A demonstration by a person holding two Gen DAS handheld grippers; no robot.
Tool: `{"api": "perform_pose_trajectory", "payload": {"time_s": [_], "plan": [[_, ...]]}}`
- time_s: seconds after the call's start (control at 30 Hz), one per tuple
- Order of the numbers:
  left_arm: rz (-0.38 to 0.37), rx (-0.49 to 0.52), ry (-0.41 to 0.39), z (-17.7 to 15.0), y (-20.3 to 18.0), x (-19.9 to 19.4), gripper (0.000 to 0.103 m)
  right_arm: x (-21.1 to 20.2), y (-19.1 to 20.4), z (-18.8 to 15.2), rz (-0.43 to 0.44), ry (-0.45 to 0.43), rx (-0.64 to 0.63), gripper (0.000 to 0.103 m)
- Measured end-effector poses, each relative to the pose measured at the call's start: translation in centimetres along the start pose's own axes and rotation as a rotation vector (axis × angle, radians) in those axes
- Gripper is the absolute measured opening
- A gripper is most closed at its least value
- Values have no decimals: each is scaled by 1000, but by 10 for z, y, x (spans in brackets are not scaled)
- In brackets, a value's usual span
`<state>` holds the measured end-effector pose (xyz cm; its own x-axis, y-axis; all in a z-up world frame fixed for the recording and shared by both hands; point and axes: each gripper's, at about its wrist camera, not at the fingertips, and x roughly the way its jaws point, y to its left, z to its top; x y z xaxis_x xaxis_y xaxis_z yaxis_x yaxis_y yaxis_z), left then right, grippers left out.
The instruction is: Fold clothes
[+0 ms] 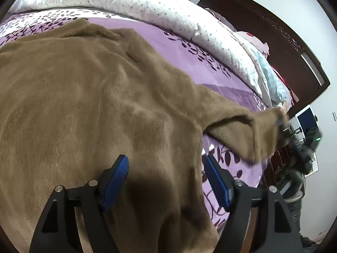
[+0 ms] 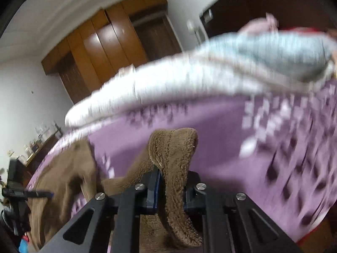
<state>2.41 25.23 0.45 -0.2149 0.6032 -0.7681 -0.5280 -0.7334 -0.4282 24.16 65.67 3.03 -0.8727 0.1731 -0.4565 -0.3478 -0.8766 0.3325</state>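
Left wrist view: your left gripper (image 1: 166, 164) hangs over the brown fleece (image 1: 94, 97), its blue-padded fingers (image 1: 118, 181) spread wide with nothing between them. The fleece lies spread across the purple sheet (image 1: 181, 50) and covers most of the near bed. One finger stands over the cloth; the other stands over the sheet just beyond the fleece's right edge. A corner of the fleece (image 1: 252, 130) is lifted off the bed at far right, where it meets your right gripper (image 1: 284, 126), seen blurred.

Right wrist view: your right gripper (image 2: 170, 187) is closed tight on a fold of the fleece (image 2: 174, 154). The fold rises above the jaws and curls over, and the rest trails down between them toward the camera. More fleece (image 2: 63, 179) lies on the sheet (image 2: 221, 130) at lower left, near your left gripper (image 2: 25, 194). A white duvet (image 2: 147, 84) lies along the far side of the bed, with a pale blue pillow (image 2: 284, 52) beyond it. The background is motion-blurred.
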Motion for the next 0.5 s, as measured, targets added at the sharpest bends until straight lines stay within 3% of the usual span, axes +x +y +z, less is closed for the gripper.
{"api": "perform_pose_trajectory", "payload": {"time_s": [0.2, 0.3, 0.5], "plan": [[4, -15, -12, 12, 2, 4, 79, -40, 5, 73, -85, -220, -45, 16], [3, -20, -4, 13, 3, 13, 79, -35, -3, 94, -125, -234, -59, 16], [24, 8, 23, 9, -1, 25, 81, 11, -16, 82, -199, -153, -57, 16]]}}
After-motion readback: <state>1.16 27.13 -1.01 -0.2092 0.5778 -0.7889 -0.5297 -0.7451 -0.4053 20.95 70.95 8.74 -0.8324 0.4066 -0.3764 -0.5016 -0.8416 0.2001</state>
